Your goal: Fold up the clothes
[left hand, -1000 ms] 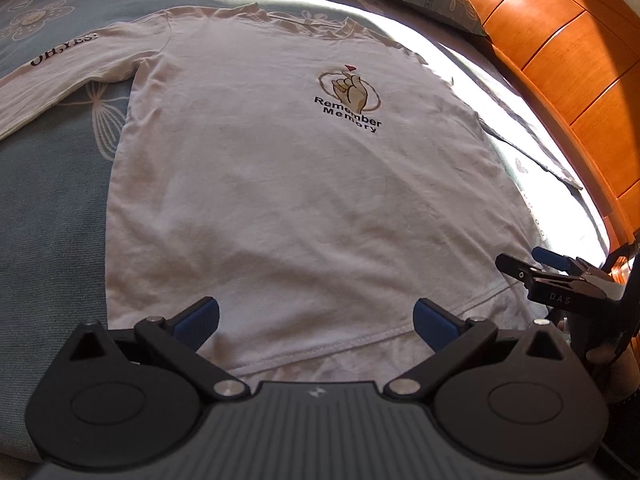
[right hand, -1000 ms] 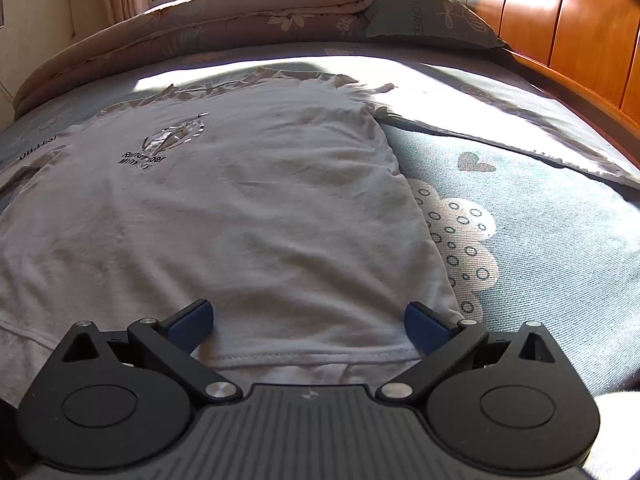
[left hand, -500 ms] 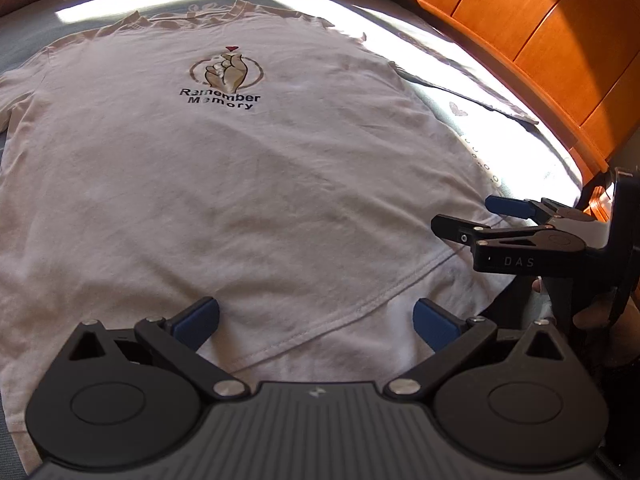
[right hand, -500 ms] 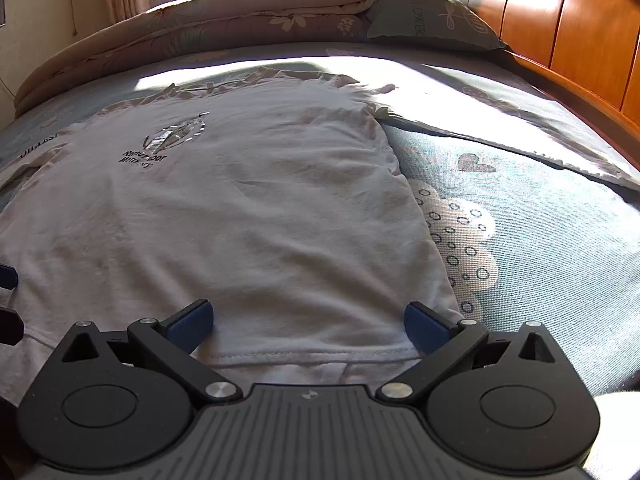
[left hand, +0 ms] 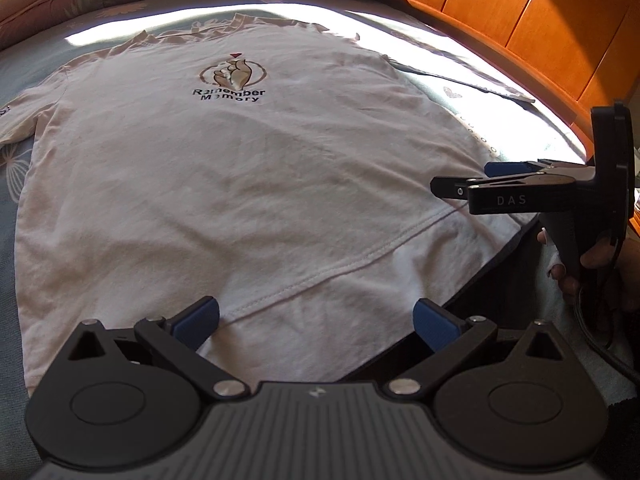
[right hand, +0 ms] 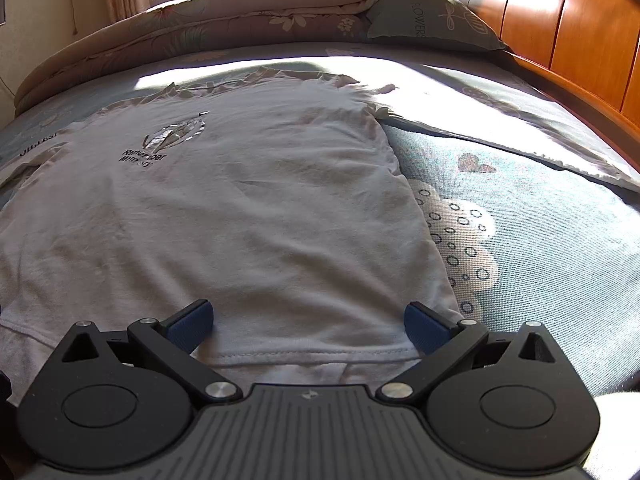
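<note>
Both tongs, left [left hand: 316, 316] and right [right hand: 308, 320], gape wide over my white T-shirt's [left hand: 224, 168] hem, the shirt spread flat along the bed's [right hand: 540, 216] near edge.

I read "Remember Memory" in black on the chest of the white T-shirt [left hand: 224, 184], under a finger-heart emblem [left hand: 233, 73]. Its left sleeve [right hand: 36, 148] carries black lettering; I cannot read it reliably. The right gripper [left hand: 464, 184], seen from the left wrist view, is marked "DAS" on its side. The far pillow [right hand: 432, 20] bears "FLOWERS" printed sideways. I find no other legible marks.
</note>
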Available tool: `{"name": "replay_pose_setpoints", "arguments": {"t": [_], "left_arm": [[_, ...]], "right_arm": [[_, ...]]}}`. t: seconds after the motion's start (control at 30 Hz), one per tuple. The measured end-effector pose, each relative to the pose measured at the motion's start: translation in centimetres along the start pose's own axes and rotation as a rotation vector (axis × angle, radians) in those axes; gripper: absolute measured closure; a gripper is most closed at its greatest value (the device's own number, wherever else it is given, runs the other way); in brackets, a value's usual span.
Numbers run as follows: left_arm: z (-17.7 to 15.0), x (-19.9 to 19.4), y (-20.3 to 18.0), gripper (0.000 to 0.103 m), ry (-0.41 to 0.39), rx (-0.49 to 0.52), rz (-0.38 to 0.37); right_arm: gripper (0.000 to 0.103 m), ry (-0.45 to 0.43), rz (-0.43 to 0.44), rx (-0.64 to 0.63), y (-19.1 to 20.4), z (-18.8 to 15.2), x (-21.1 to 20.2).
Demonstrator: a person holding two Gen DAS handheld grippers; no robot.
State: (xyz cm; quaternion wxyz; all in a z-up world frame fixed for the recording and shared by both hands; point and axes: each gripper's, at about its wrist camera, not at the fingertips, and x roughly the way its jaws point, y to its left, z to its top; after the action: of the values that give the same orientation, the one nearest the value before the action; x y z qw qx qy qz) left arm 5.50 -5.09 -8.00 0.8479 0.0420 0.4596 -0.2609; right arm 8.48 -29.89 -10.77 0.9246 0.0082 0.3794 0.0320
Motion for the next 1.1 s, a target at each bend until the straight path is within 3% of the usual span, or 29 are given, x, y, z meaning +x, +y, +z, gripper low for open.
{"name": "replay_pose_setpoints", "arguments": {"t": [0.07,0.2,0.37,0.47,0.63,0.9,1.1], "left_arm": [[-0.2,-0.4,-0.1,0.001,-0.01,-0.004,0.02],[-0.1,-1.0,1.0,0.001,-0.049,-0.06,0.128],[-0.4,-0.6,2.5,0.001,-0.027,-0.119,0.18],[-0.6,-0.4,2.6,0.001,-0.024,-0.119,0.187],[-0.9,-0.5,2.9,0.001,-0.04,-0.121,0.171],[-1.1,-0.5,3.1,0.001,-0.061,-0.114,0.16],[-1.2,-0.6,3.3,0.001,-0.067,-0.109,0.155]], "right_arm": [[0.0,0.0,-0.001,-0.001,0.0,0.0,0.0],[0.0,-0.001,0.017,0.007,0.0,0.1,-0.3],[0.0,-0.016,0.188,-0.052,2.2,0.3,-2.4],[0.0,0.001,0.224,-0.16,4.8,-0.1,-2.3],[0.0,0.038,0.199,-0.306,7.7,-1.1,-1.8],[0.0,0.113,0.173,-0.256,4.3,-1.7,-3.5],[0.0,0.067,0.138,-0.221,2.6,0.1,-3.4]]}}
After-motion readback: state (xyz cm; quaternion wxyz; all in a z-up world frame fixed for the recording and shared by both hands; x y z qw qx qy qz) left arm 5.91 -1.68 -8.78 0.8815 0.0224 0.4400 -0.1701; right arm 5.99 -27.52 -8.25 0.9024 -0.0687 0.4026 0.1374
